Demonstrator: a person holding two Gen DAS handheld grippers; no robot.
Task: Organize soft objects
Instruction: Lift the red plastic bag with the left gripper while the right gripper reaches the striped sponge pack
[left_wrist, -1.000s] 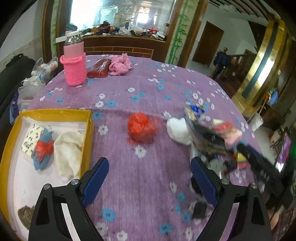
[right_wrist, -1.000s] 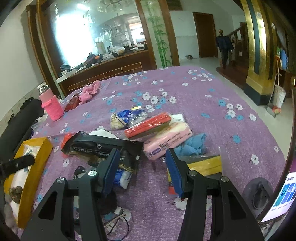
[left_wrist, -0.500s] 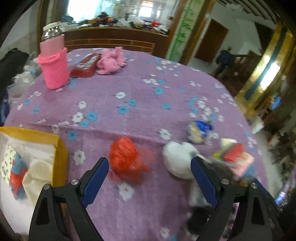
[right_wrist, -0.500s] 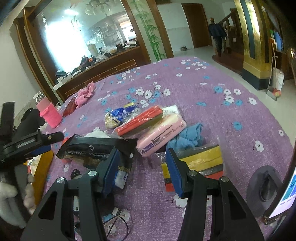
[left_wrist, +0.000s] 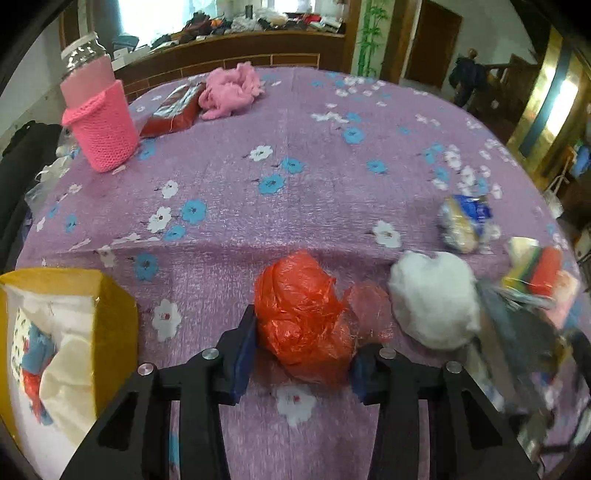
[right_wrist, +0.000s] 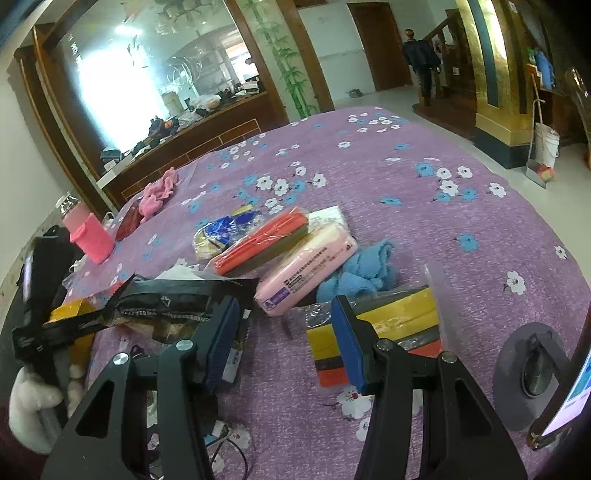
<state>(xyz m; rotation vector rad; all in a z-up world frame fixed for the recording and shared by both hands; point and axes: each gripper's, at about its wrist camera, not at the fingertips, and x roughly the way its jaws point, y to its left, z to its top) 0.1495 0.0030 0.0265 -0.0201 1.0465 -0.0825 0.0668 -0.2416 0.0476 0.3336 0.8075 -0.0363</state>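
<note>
A crumpled red plastic bag (left_wrist: 303, 317) lies on the purple flowered tablecloth (left_wrist: 295, 166). My left gripper (left_wrist: 301, 363) has closed on it, one blue pad pressing each side. A white cotton ball (left_wrist: 432, 299) lies just to its right. A yellow box (left_wrist: 114, 332) at the lower left holds a cream cloth (left_wrist: 66, 373) and a blue and red soft piece. My right gripper (right_wrist: 284, 339) is open and empty, above the cloth in front of a pink packet (right_wrist: 306, 269), a red packet (right_wrist: 258, 243) and a blue towel (right_wrist: 358, 273).
A bottle in a pink knitted sleeve (left_wrist: 99, 122), a dark red packet (left_wrist: 173, 110) and a pink cloth (left_wrist: 232, 88) stand at the far left. A black packet (right_wrist: 166, 299), yellow sponges (right_wrist: 391, 325) and a blue-wrapped item (left_wrist: 465, 221) crowd the right side. A phone mount (right_wrist: 532, 365) is at the right.
My left gripper moved forward and down to the red bag and its jaws narrowed onto it. My right gripper stayed nearly still and open.
</note>
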